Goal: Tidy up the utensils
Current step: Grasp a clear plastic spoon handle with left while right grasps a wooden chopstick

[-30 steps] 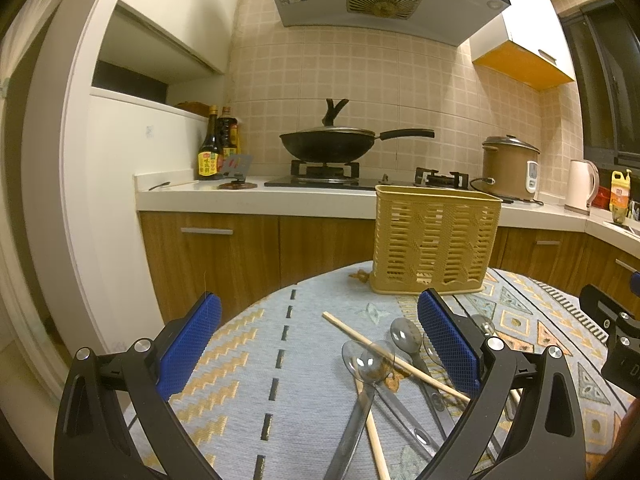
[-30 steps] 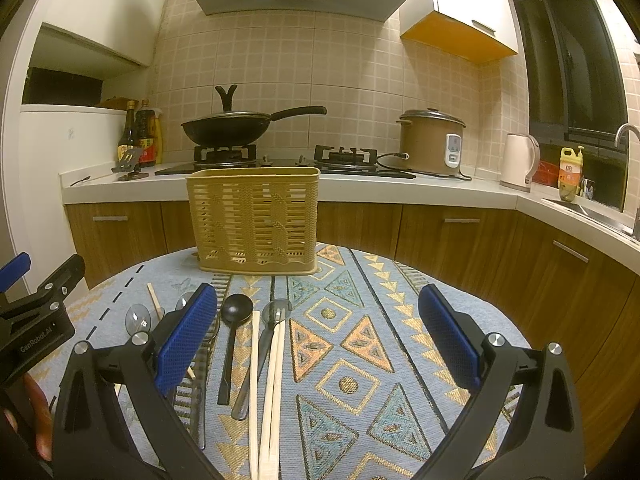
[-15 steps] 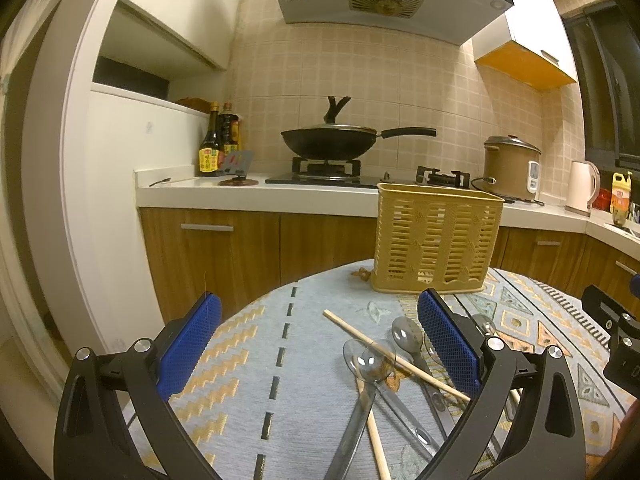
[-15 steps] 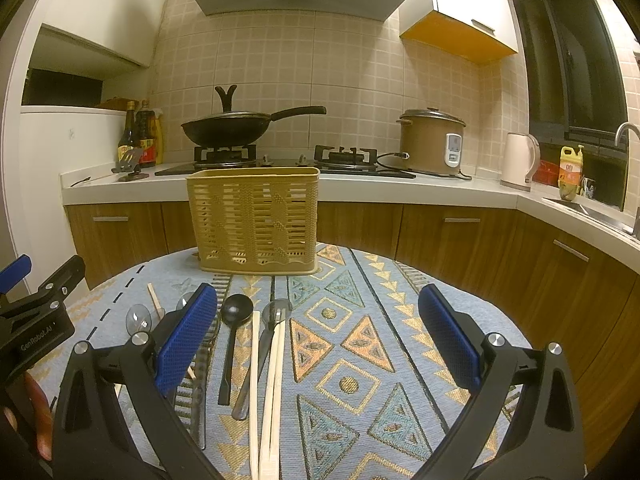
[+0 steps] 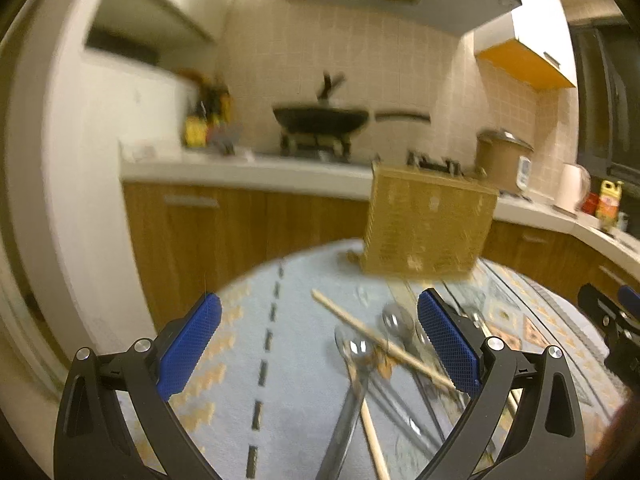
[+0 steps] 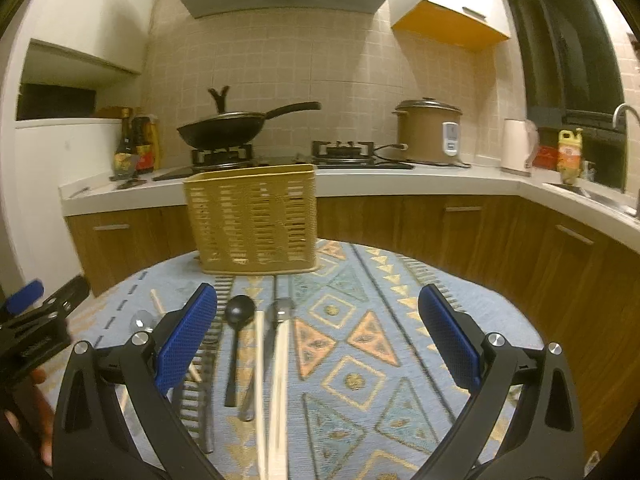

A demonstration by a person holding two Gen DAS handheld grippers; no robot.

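Left gripper (image 5: 318, 342): jaws spread wide, nothing between the blue pads, hovering above the tablecloth short of the basket.
Right gripper (image 6: 318, 334): jaws equally wide apart, empty, raised over the tablecloth in front of the basket.
Utensil basket (image 6: 251, 218): tan slotted plastic, upright at the far edge of the round table; nothing shows above its rim.
Pale chopsticks (image 6: 276, 364): two lying side by side, running from near the basket's foot towards the right gripper's camera.
Black spoon (image 6: 237, 344): just left of the pale chopsticks, bowl pointing at the basket.
Metal spoons (image 5: 358, 350): several shiny ones in a loose heap in front of the basket, blurred in the left wrist view.
Wooden chopstick (image 5: 376, 338): lies slantwise across the metal spoons, its tip towards the basket.
Tablecloth (image 6: 400, 320): blue with orange triangles and diamonds, under the basket.
Wok (image 6: 224, 130): on the stove behind the basket.
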